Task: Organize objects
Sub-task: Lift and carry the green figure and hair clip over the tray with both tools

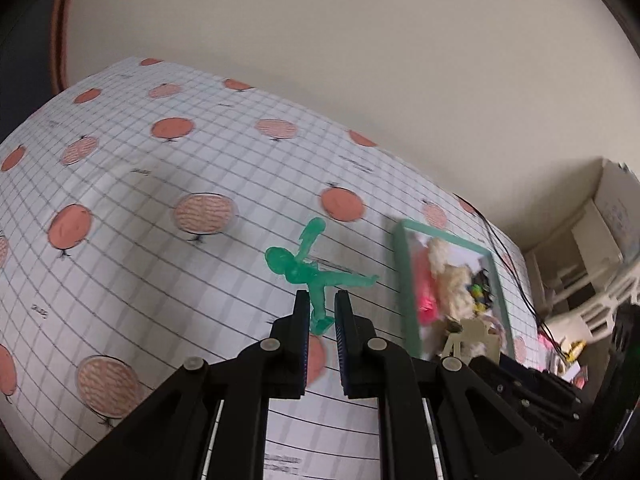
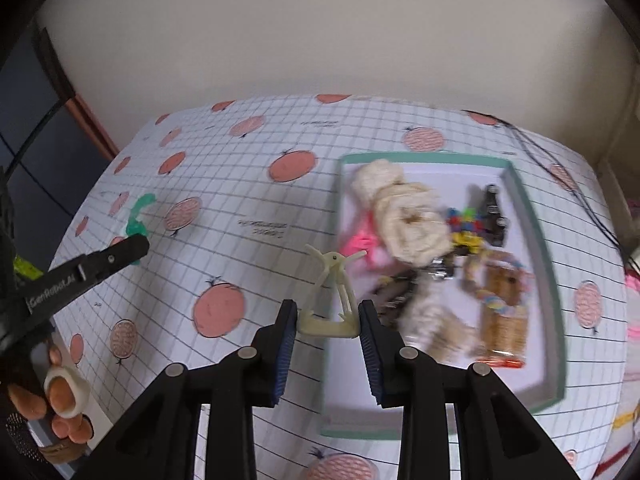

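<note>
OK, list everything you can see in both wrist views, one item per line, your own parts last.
green figurine: 1, translucent green, held by a leg in the left gripper, above the tablecloth
hair claw clip: 1, cream, held between the right gripper's fingers, over the tray's left edge
tray: 1, teal rim with white floor, on the tablecloth's right side
fluffy scrunchies: at least 2, cream, piled in the tray
pink item: 1, bright pink, in the tray beside the scrunchies; too blurred to name
small mixed items: count unclear, multicoloured and dark, mid-tray
tablecloth: 1, white grid with orange fruit prints, covering the table
left gripper: 1, black, shut on the figurine
right gripper: 1, black, blue pads, shut on the clip
hand: 1, lower left of the right wrist view
</note>
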A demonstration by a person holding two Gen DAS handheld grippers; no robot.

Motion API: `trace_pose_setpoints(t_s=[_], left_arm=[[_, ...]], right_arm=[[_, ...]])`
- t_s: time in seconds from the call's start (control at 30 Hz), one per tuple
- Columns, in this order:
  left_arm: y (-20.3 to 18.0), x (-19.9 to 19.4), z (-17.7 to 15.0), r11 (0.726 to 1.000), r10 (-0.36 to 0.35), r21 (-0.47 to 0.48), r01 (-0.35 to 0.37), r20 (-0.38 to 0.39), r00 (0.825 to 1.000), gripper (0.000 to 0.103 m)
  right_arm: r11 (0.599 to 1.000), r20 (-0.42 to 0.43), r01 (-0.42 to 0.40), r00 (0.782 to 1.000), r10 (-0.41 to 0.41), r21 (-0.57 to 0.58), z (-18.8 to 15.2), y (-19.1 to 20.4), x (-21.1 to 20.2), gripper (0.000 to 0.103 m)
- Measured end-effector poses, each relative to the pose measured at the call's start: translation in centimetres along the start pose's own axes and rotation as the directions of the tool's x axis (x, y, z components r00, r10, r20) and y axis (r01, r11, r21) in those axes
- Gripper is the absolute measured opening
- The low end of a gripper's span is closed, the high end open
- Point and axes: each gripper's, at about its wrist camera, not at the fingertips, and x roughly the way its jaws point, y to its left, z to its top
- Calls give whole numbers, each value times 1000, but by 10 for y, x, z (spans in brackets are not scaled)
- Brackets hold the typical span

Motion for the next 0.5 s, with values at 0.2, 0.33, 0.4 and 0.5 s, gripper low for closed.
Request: trace_pose_setpoints(t_s=[0.2, 0.33, 0.4, 0.5], left_arm=[[-50, 6, -16, 994, -25, 107, 26, -13, 1000, 12], [-83, 12, -31, 983, -57, 171, 63, -41, 998, 12], [-95, 15, -38, 977, -64, 198, 74, -57, 996, 12], [-114, 23, -50, 966, -79, 237, 100, -94, 992, 12]], right_arm=[[997, 16, 43, 999, -44, 61, -6, -41, -15, 33], [991, 12, 78, 997, -80, 111, -9, -64, -18, 33], [987, 6, 99, 995, -100, 128, -12, -74, -18, 33], [980, 5, 143, 989, -145, 141, -16, -84, -21, 33]])
